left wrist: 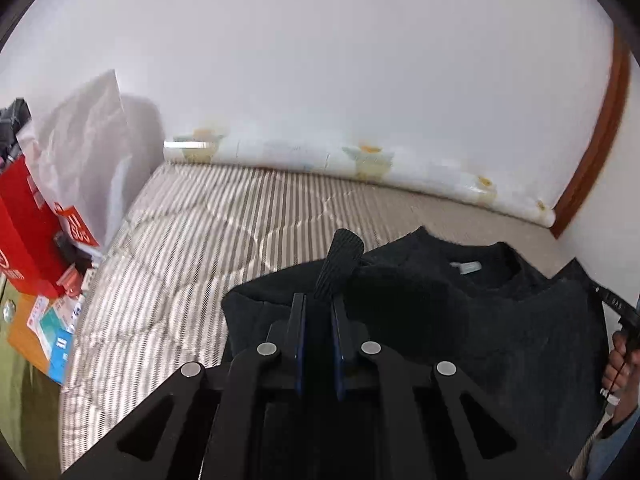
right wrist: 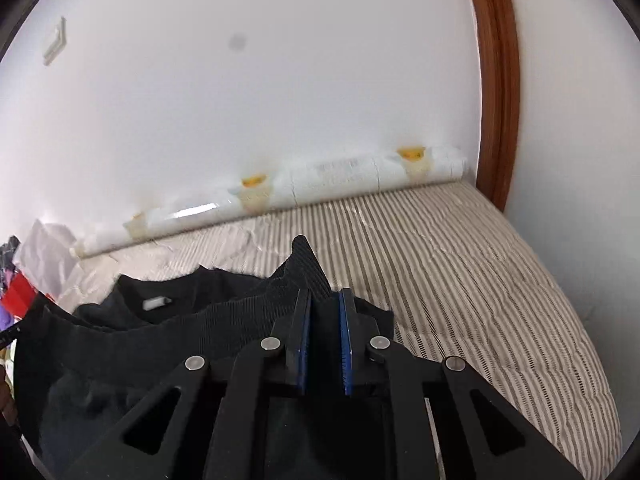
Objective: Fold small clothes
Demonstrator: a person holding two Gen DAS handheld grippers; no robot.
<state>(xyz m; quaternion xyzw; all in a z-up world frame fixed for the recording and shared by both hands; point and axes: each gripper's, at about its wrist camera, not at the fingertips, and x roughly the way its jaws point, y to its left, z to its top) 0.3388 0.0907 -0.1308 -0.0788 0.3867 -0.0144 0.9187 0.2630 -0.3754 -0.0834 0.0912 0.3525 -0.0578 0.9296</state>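
Note:
A black knit sweater lies on the striped bed, neck label up, and shows in the right wrist view too. My left gripper is shut on a ribbed black cuff or hem that sticks up between its blue pads. My right gripper is shut on another ribbed edge of the sweater, lifted a little above the bed. The other gripper's black tip and the hand holding it show at the right edge of the left wrist view.
The striped bed cover runs to a white wall, with a rolled white printed mat along its foot. Red boxes, a white plastic bag and packets sit at the left. A brown door frame stands at the right.

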